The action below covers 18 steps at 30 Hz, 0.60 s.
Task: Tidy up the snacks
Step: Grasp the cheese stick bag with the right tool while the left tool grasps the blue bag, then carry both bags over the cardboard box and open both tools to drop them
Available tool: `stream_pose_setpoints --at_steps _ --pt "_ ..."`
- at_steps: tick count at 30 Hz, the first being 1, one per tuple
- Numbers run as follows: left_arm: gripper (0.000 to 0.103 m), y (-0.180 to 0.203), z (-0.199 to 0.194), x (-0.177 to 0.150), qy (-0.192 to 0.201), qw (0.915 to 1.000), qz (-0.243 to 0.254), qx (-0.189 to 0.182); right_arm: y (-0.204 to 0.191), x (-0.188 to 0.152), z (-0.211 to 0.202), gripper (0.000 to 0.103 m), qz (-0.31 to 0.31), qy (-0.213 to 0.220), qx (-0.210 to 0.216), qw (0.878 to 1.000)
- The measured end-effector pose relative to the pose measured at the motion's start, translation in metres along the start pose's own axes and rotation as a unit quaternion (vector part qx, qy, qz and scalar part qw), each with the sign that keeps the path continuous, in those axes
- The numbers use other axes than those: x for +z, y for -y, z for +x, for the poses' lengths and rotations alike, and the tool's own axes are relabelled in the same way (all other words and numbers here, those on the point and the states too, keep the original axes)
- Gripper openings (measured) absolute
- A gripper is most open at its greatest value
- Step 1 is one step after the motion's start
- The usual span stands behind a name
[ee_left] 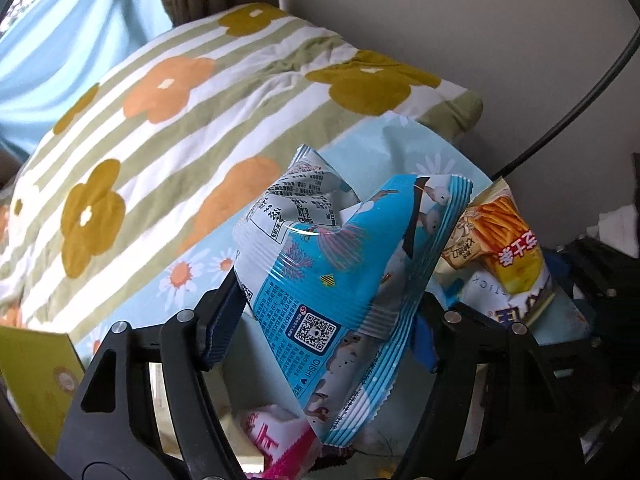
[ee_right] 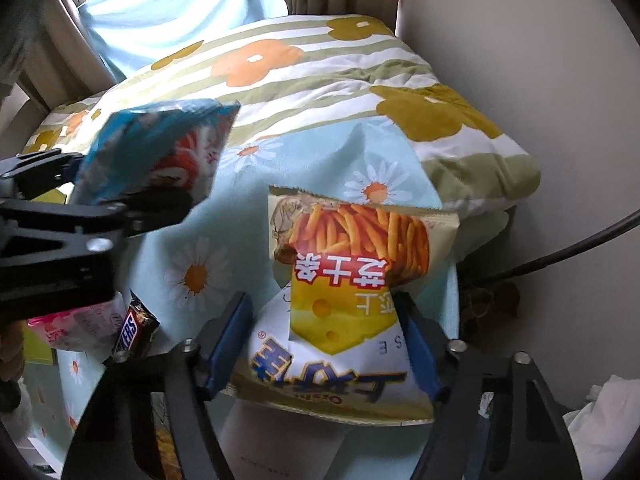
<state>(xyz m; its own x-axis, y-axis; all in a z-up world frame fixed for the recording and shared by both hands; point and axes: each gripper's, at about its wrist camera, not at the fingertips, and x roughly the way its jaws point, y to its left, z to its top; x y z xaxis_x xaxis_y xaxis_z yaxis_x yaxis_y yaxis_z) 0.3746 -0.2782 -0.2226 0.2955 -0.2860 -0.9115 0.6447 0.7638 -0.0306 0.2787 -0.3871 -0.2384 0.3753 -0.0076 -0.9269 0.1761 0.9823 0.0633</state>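
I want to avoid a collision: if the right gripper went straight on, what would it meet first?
Probably the folded quilt with green stripes and orange flowers; depth is unclear. The right gripper already holds the yellow cheese-stick snack bag, so the bag would touch first.

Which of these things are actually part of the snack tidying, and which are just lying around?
Part of the job:
- crinkly blue plastic snack bag, held in left gripper
- cream and yellow cheese-stick bag, held in right gripper
- brown Snickers bar
- pink and white packet

Just lying about:
- striped flowered pillow
- daisy-print blue cloth
- black cable
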Motion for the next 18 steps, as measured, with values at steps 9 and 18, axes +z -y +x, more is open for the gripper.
stream_pose_setpoints --at_steps 9,18 --pt "0.068 -0.006 -0.032 -0.009 0.024 0.9995 -0.02 0.008 0.001 -0.005 -0.012 0.046 0.004 0.007 0.006 1.0" --pt "0.068 -0.002 -0.091 -0.023 0.069 0.9965 -0.043 0.02 -0.005 -0.01 -0.064 0.044 0.003 0.052 0.024 0.998"
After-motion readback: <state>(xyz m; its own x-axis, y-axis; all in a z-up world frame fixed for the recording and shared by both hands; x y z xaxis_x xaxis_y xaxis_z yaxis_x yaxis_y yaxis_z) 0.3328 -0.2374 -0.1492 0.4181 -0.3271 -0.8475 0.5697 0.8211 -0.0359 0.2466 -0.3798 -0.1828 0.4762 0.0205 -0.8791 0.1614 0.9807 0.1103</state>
